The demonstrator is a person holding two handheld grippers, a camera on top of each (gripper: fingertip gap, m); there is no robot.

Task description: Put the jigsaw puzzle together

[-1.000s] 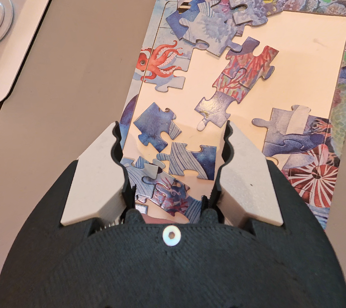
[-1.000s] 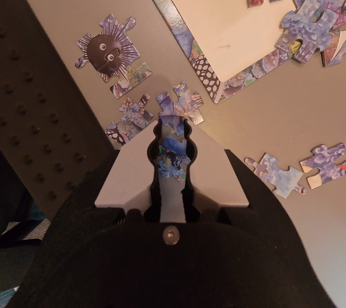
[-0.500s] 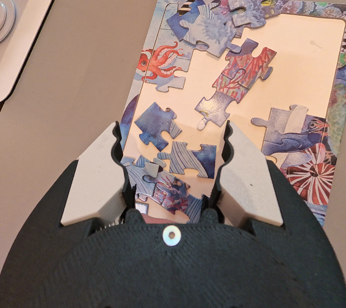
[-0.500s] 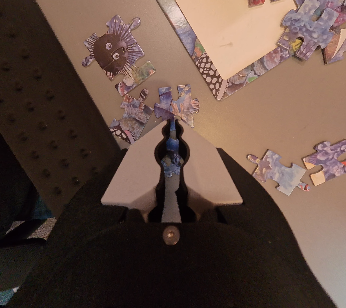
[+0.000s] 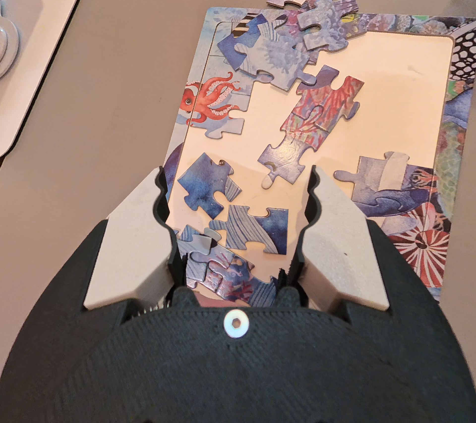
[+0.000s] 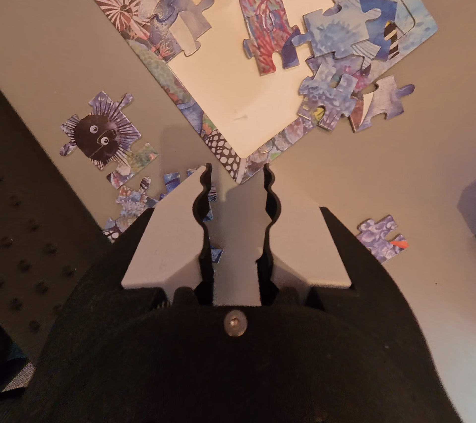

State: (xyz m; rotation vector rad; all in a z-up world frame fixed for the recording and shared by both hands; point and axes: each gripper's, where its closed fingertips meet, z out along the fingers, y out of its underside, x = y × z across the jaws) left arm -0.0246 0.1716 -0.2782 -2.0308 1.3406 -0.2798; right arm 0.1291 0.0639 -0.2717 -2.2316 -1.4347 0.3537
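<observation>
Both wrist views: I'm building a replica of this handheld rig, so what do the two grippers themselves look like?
The left gripper and right gripper look alike: a broad, rounded black body with a ribbed printed texture, a silver screw with washer at its centre, and two pale grey wedge-shaped fingers. Each finger's inner face carries a black, wavy-edged pad. No cables, markings or sleeves show.

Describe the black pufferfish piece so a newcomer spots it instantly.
In the right wrist view, find the puzzle tray on the grey table. The pufferfish piece lies off the tray, left of its near corner. Unlike the bluish loose pieces below it, it shows a round black body with two white eyes.
</observation>
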